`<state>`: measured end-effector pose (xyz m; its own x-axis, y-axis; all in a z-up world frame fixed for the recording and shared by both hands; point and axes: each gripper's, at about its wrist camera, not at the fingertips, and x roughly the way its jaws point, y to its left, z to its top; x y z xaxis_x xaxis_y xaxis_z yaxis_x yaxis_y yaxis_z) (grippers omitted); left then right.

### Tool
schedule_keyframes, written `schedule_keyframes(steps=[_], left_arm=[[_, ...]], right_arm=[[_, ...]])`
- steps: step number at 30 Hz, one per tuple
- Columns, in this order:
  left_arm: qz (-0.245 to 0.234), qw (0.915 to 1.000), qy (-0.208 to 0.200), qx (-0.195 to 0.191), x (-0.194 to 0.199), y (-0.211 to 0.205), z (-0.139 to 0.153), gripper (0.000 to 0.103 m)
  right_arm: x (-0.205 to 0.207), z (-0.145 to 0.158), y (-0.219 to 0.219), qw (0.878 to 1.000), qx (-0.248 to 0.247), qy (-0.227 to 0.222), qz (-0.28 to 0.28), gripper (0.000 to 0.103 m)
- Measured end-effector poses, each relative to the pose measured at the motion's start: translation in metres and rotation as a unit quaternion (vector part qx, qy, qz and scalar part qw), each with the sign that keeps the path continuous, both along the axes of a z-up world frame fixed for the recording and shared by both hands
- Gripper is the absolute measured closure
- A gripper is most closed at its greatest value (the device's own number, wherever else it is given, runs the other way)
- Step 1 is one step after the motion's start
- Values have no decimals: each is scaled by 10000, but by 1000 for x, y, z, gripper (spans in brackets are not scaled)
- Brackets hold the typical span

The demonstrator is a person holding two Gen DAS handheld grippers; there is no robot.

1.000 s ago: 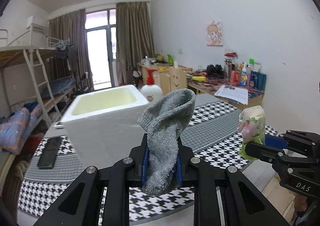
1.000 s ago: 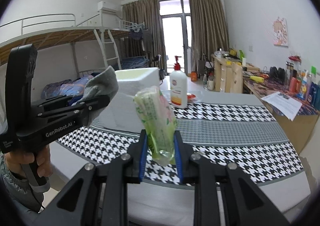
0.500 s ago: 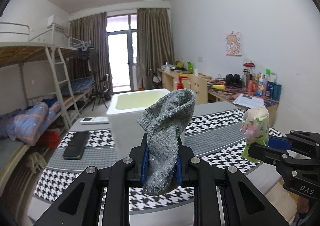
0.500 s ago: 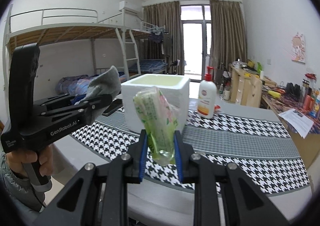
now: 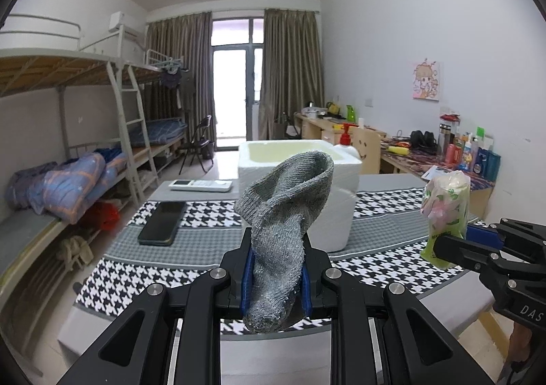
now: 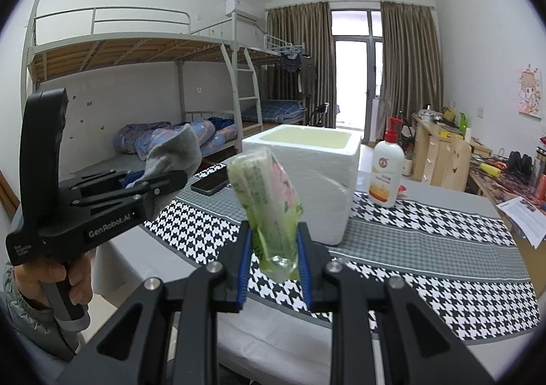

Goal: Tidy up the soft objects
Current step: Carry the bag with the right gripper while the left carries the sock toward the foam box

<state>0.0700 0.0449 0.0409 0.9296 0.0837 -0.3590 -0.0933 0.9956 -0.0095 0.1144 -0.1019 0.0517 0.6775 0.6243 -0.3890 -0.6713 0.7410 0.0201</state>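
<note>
Above the table (image 5: 191, 250), left tongs (image 5: 275, 277) pinch a grey sock (image 5: 285, 214), right tongs (image 6: 274, 267) a tissue pack (image 6: 269, 194); beyond stand a foam box (image 6: 324, 173) (open-topped), phone (image 5: 162, 223), lotion bottle (image 6: 385, 170).

My left tool (image 5: 274, 277) pinches a grey sock (image 5: 286, 214), cuff flopped upward. White foam box (image 5: 336, 211) on the desk (image 5: 201, 245) directly behind sock; phone (image 5: 163, 223) left of box; right tool (image 5: 450, 250) grips green packet (image 5: 447, 211), right of box.

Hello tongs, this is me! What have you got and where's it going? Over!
Left tongs shut on sock. Right tongs shut on green pack. Foam box ahead, open. Nothing in the way.
</note>
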Motion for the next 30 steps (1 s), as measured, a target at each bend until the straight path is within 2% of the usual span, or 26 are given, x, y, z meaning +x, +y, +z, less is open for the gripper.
schedule_keyframes(steps=[11, 30], left_arm=[[139, 9999, 39, -19, 12, 9, 3, 80], [152, 9999, -5, 34, 53, 26, 24, 80]], right_arm=[[10, 1, 9, 10000, -20, 32, 4, 75], [46, 24, 25, 9999, -39, 22, -139, 75]])
